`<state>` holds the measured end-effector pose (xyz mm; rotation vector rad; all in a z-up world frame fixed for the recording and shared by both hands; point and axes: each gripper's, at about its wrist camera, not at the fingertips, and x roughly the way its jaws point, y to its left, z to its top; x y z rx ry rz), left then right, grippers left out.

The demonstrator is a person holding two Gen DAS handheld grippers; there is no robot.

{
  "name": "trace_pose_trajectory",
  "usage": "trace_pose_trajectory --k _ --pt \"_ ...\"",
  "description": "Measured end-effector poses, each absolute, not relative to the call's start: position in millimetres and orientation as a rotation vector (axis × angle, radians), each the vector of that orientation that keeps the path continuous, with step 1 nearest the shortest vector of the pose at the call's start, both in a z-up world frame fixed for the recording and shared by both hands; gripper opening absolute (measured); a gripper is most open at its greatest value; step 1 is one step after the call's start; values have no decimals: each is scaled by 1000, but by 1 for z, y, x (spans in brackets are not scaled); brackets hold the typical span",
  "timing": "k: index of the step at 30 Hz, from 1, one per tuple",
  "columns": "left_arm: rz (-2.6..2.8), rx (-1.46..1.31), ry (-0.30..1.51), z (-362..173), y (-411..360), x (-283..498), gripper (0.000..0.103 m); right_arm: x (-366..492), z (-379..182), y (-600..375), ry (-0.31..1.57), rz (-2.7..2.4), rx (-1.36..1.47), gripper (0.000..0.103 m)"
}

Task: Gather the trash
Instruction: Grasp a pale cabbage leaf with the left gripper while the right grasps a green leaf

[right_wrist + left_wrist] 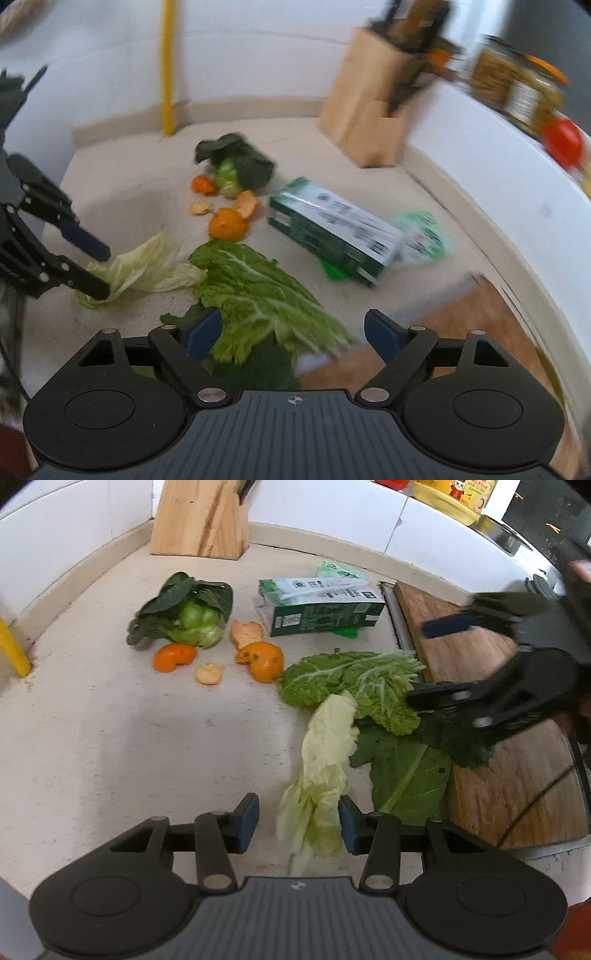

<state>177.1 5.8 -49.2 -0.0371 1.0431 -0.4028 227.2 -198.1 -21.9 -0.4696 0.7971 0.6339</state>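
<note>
The left claw is spread wide, with the pale leaf lying between its fingers on the speckled surface. The right claw is spread too, over the crinkly green leaf. Only the right view shows a red tomato. Orange peels and a shiny green carton lie farther off.

Home kitchen, knife block, cutting board, tiled counter
</note>
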Motion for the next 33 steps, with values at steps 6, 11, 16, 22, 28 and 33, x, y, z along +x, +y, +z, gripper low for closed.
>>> trace_pose_trajectory --k 6,11,16,22,28,33 --pt "-435 1 1019 -51 -11 179 49 266 -54 -171 905 760 -520 92" --pt "-428 77 991 -54 -24 180 52 285 -67 -171 972 797 -435 85" --pt "-367 72 1051 -48 -22 187 16 286 -56 -173 1009 738 -404 40" --pt "-304 22 1029 -35 -4 178 10 280 -36 -185 1017 737 -276 13" --pt "-237 -60 1024 -36 14 178 10 276 -28 -178 978 767 -256 13" --pt "-260 -79 1034 -43 5 179 35 278 -45 -167 997 802 -322 40"
